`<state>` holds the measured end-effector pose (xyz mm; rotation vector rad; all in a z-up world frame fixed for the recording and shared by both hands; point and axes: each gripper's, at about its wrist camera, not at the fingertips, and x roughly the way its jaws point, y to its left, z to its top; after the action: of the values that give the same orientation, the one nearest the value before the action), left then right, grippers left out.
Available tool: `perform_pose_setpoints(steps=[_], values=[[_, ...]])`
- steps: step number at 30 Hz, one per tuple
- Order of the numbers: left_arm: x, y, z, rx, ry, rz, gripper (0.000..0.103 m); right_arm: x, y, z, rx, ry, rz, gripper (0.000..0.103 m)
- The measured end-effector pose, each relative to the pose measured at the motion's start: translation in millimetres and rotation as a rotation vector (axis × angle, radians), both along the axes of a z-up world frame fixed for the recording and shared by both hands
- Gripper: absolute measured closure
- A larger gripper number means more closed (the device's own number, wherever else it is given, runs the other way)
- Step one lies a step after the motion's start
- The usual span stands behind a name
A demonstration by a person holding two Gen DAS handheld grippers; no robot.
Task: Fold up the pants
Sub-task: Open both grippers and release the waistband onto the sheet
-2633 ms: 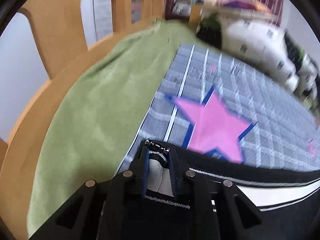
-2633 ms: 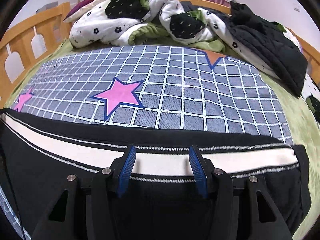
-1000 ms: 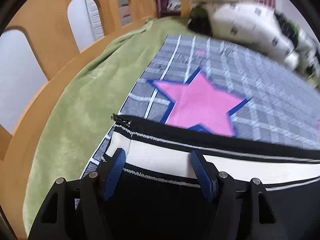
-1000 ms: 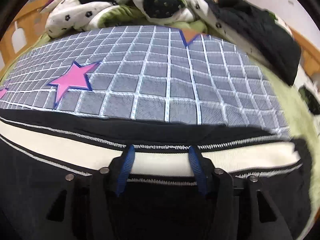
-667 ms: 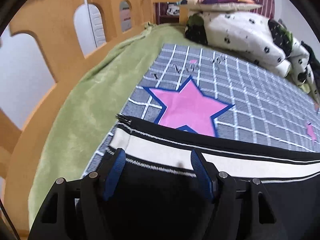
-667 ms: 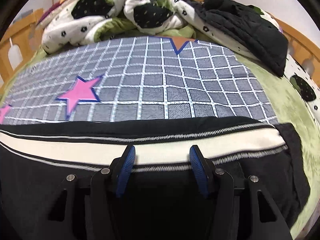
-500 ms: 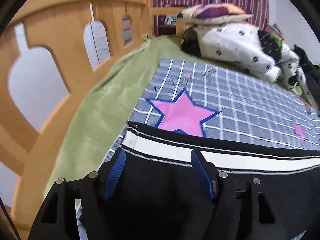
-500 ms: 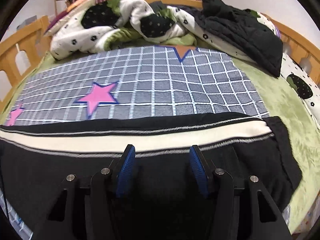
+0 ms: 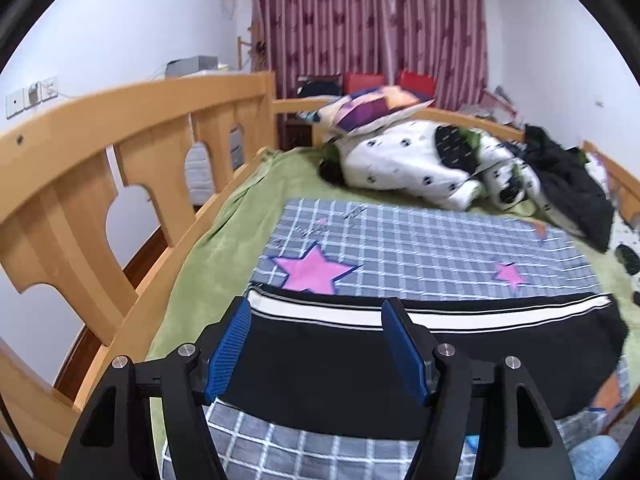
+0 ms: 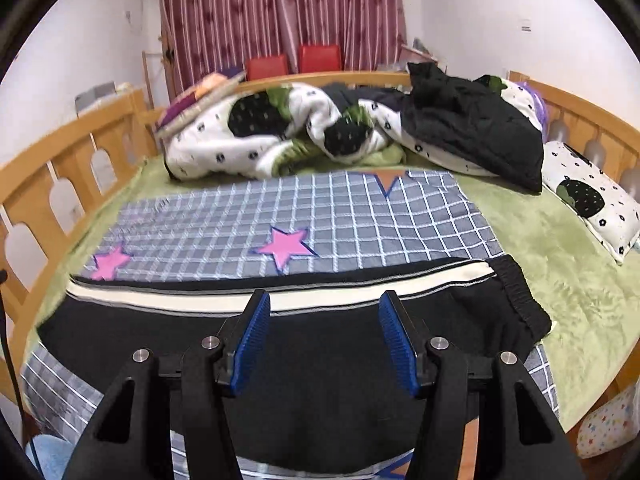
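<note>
Black pants [image 9: 460, 356] with a white side stripe lie flat across the grey checked cloth [image 9: 420, 248] on the bed. In the right wrist view the pants [image 10: 320, 364] run left to right, with the elastic waistband [image 10: 520, 296] at the right end. My left gripper [image 9: 316, 346] is open and empty, raised above the left end of the pants. My right gripper [image 10: 326, 344] is open and empty, raised above the middle of the pants.
The wooden bed rail [image 9: 80, 184] runs along the left. A rumpled white spotted duvet [image 10: 260, 136], a black jacket [image 10: 468, 124] and a pillow [image 10: 592, 196] lie at the back and right. Green bedding [image 10: 560, 264] surrounds the checked cloth.
My left gripper let go of the pants' corner and opened. Both grippers have lifted up and back, so the whole bed and the flat pants show.
</note>
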<state>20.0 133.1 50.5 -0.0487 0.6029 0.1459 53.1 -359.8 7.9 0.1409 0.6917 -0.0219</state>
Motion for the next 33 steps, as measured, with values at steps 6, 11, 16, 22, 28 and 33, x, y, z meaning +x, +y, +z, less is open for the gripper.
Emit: perform_pose_setpoints(steps=[6,11,16,22,28,33], values=[[-25.2,-26.1,11.2,-0.006,0.002,-0.033,0.037,-15.0,38.4,14.9,0.120,0.011,0.068,0.047],[-34.7,-7.2,-42.9,-0.105,0.029,0.024,0.037,-12.9,80.8,-1.3,0.106,0.038,0.159,0.047],[-46.5,38.8,-122.7,-0.263,0.044,0.089,0.037,-9.6,102.8,-48.8,0.121,0.068,0.273,0.048],[-29.9,102.8,-208.2,-0.495,0.119,0.166,0.039,-0.7,101.4,-89.8,0.060,0.152,0.266,0.055],[11.5,140.4,-240.7,-0.643,0.123,0.228,0.039,10.1,73.3,-109.9,0.121,0.167,0.190,0.054],[48.2,146.3,-243.8,-0.616,0.126,0.257,0.039,37.2,54.6,-124.7,0.207,0.236,0.118,0.054]])
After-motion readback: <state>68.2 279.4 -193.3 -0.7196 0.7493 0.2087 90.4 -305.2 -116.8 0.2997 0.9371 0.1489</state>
